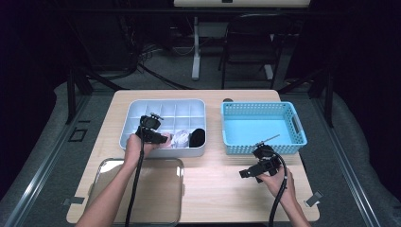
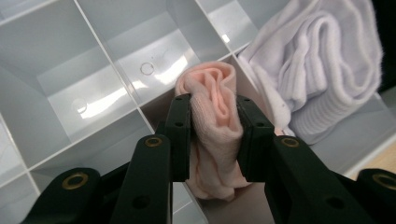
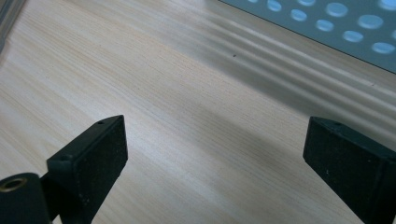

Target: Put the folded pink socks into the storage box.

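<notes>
**Pink sock pinched in the left tongs**

The left tongs squeeze a rolled pink sock around its middle, over the front row of the grey divided box near the table's left side. The sock looks soft, light and squashy, so the fat middle is a good place to hold. I count one pink roll, one white roll, one black roll. The right tongs gape wide over bare table, holding nothing. One blue basket, one metal tray.
</notes>
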